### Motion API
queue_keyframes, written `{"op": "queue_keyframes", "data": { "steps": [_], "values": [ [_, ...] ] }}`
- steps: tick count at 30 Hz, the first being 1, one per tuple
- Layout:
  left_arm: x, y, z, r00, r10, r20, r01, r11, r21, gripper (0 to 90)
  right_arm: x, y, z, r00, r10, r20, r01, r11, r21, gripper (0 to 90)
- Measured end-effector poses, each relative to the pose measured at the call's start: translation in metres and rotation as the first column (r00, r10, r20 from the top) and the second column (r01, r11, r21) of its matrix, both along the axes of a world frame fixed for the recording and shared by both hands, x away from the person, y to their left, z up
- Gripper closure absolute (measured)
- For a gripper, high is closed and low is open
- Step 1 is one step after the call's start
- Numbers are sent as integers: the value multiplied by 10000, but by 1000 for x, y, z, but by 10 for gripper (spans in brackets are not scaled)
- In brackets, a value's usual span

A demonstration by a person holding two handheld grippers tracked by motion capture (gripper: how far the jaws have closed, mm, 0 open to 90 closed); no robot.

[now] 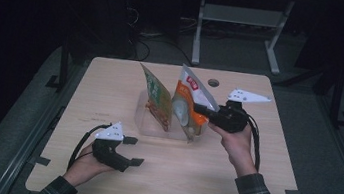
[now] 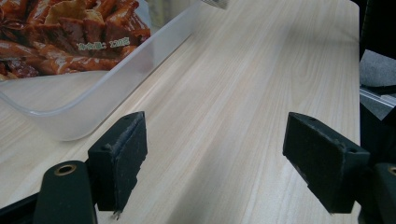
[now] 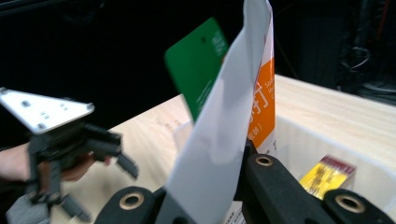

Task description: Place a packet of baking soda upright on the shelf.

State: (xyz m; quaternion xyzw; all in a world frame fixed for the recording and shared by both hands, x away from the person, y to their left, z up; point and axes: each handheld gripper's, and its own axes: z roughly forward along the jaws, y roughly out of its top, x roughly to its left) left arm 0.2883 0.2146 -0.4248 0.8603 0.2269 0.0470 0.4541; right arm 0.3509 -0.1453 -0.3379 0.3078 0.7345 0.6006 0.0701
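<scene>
our right gripper (image 1: 202,109) jaws clamp orange-and-white pouch (image 1: 187,101), pouch tilted over clear bin (image 1: 142,123), lower end inside. green pouch (image 1: 156,96) leans in bin just beside it. our left gripper (image 1: 133,151) jaws gape, nothing between, near bin on table (image 1: 230,175). we judge: orange pouch not yet released; small yellow pack (image 3: 326,173) already in bin.

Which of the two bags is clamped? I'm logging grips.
The orange bag: the right gripper is shut on its edge. The green bag stands beside it in the bin, untouched.
</scene>
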Motion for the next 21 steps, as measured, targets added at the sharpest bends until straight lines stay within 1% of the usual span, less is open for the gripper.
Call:
{"op": "queue_keyframes", "data": {
  "steps": [1,2,3,5,7,11,13,16,19,21],
  "values": [
    [0,0,0,10000,11,-8,-11,10000,3,215,3,1,1,10000,-53,-47,53,10000,-19,900],
    [0,1,0,10000,4,-14,-4,10000,17,216,6,3,2,10000,-82,-34,82,10000,10,900],
    [1,1,0,10000,4,8,-4,10000,23,216,9,4,3,9999,-160,55,160,9999,-59,900],
    [1,1,-1,10000,11,-3,-11,10000,14,215,15,6,4,9995,-298,59,298,9996,-21,900],
    [1,1,-1,10000,15,-18,-15,10000,-1,215,21,8,4,9992,-409,16,409,9991,89,900],
    [1,0,-2,9999,83,-146,-84,9999,-78,216,31,11,0,9979,-640,26,640,9979,78,900],
    [2,1,-2,10000,34,-47,-34,10000,-11,215,34,13,-3,9973,-729,-1,729,9973,37,900],
    [3,2,-2,10000,38,-21,-38,10000,-18,215,36,13,-8,9959,-894,-102,894,9960,-14,900],
    [3,1,-2,10000,54,-34,-54,10000,-8,216,37,12,-11,9947,-1024,-92,1023,9947,-122,900],
    [3,1,-2,10000,42,-33,-42,10000,18,215,37,11,-13,9936,-1121,-146,1120,9937,-101,900]
  ]
}}
